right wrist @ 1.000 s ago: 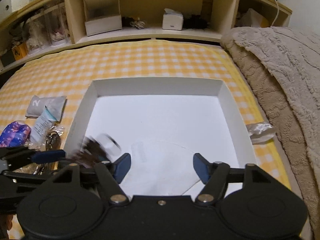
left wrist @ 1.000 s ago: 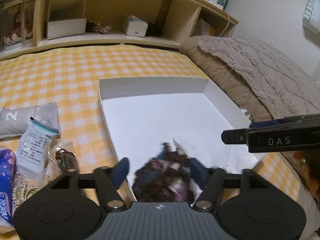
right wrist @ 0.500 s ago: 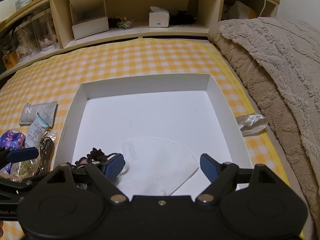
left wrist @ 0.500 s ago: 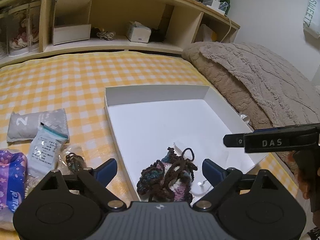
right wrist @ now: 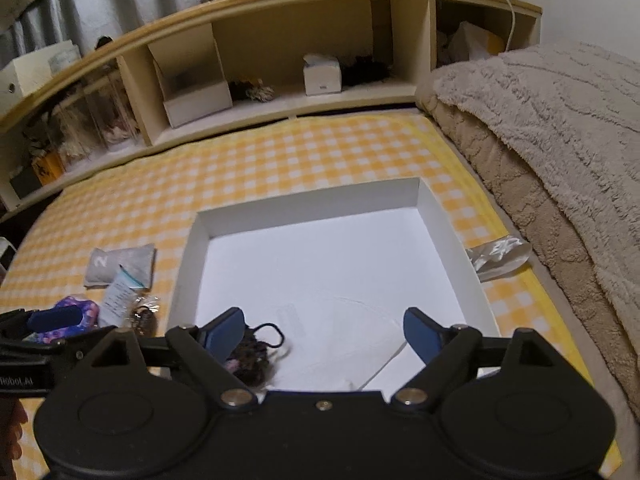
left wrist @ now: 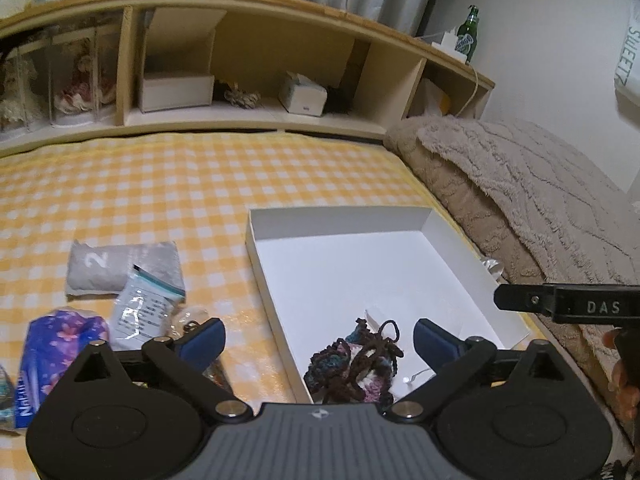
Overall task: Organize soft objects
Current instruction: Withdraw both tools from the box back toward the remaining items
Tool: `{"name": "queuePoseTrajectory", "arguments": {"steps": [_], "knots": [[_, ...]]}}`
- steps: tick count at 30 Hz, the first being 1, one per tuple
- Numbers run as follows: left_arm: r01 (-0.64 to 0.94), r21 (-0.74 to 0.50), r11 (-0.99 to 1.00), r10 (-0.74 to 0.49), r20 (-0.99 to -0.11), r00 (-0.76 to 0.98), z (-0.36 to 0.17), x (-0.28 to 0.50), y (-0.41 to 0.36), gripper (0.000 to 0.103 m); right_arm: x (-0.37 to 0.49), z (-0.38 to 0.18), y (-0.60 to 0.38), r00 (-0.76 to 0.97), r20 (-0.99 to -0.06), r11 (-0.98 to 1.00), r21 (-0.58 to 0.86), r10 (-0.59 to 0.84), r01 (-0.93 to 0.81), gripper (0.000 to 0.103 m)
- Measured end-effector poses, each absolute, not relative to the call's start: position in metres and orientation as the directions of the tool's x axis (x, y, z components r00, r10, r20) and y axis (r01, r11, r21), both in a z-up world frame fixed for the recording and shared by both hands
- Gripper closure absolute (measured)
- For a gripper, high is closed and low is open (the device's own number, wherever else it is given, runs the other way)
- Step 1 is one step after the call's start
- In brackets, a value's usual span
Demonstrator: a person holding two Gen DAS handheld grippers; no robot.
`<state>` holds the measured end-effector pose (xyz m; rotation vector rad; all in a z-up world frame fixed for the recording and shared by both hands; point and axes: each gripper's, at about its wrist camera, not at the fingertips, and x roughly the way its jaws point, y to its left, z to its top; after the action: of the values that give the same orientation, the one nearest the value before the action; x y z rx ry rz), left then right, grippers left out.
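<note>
Crocheted yarn bundle (left wrist: pixel 354 364) lies in the white box's (left wrist: pixel 340 216) near left corner; my left gripper (left wrist: pixel 318 338) and right gripper (right wrist: pixel 322 330) are both opening, pinching nothing.

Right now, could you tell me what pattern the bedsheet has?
Yellow-and-white check bedsheet, clearest in the left wrist view.

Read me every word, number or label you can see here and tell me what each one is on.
"2": on the grey pouch.
"DAS": on the right gripper bar.
"SWEET", cut off: on the wall sign.
"Natur", partly hidden: on the purple floral pack.
"Robot.AI", start unclear: on the left gripper bar.
Zip bag print and green bottle label: too blurred to read.
</note>
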<state>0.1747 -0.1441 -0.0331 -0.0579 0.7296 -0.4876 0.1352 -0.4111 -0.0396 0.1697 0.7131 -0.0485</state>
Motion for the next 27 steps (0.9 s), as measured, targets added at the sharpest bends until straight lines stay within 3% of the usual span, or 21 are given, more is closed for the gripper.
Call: {"name": "queuePoseTrajectory", "arguments": {"steps": [10,27], "knots": [[0.383,-0.19,0.904,-0.414,-0.611,0.674,-0.011,0.149,-0.12,0.0,0.098,-0.017,-0.399,0.792,-0.611,0.989,0.118,-0.001,0.092,0.0],[0.334,-0.171,0.927,-0.37,-0.564,0.738,0.01,0.119,-0.074,0.0,0.066,-0.002,-0.357,0.845,-0.533,0.994,0.104,0.036,0.023,0.0]]}}
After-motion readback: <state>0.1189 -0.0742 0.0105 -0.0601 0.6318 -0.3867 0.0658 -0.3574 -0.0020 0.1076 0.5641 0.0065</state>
